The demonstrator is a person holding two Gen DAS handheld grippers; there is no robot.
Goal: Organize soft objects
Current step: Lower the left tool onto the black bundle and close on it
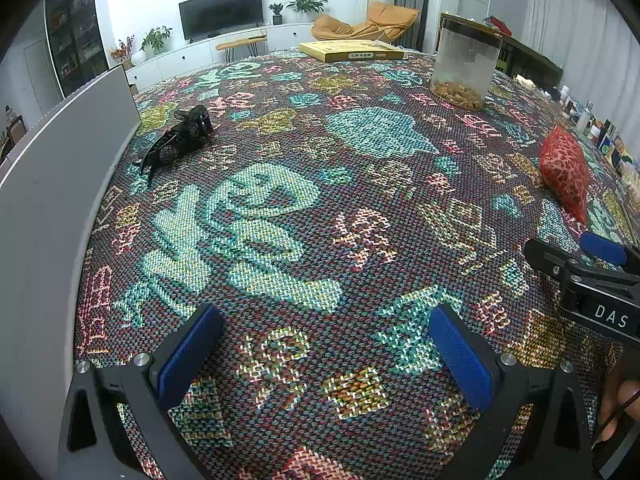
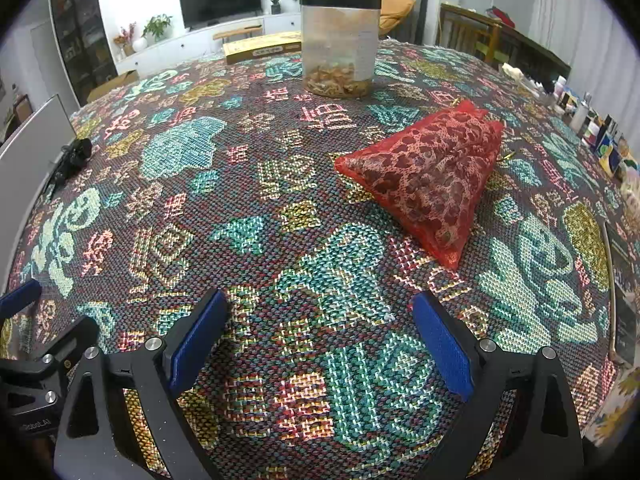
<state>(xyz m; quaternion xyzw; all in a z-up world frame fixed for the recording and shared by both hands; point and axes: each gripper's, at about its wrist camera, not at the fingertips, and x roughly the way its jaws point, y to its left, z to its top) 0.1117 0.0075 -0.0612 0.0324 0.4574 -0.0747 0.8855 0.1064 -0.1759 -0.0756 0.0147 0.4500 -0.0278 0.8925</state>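
A red mesh bag point(image 2: 432, 176) full of dark round pieces lies on the patterned tablecloth point(image 2: 248, 208), ahead and to the right of my right gripper point(image 2: 320, 332). It also shows in the left wrist view point(image 1: 566, 170) at the far right. A clear plastic jar point(image 2: 340, 44) with a black lid and brown contents stands beyond the bag; in the left wrist view the jar point(image 1: 466, 64) is at the back right. My right gripper is open and empty. My left gripper point(image 1: 326, 344) is open and empty over bare cloth. The right gripper point(image 1: 592, 272) shows at the left view's right edge.
A black strapped object point(image 1: 180, 142) lies at the left by a grey panel point(image 1: 52, 208). A flat yellow box point(image 1: 352, 51) lies at the table's far edge. Small bottles and boxes point(image 2: 600, 136) line the right edge. A dark flat item point(image 2: 624, 296) lies at the right.
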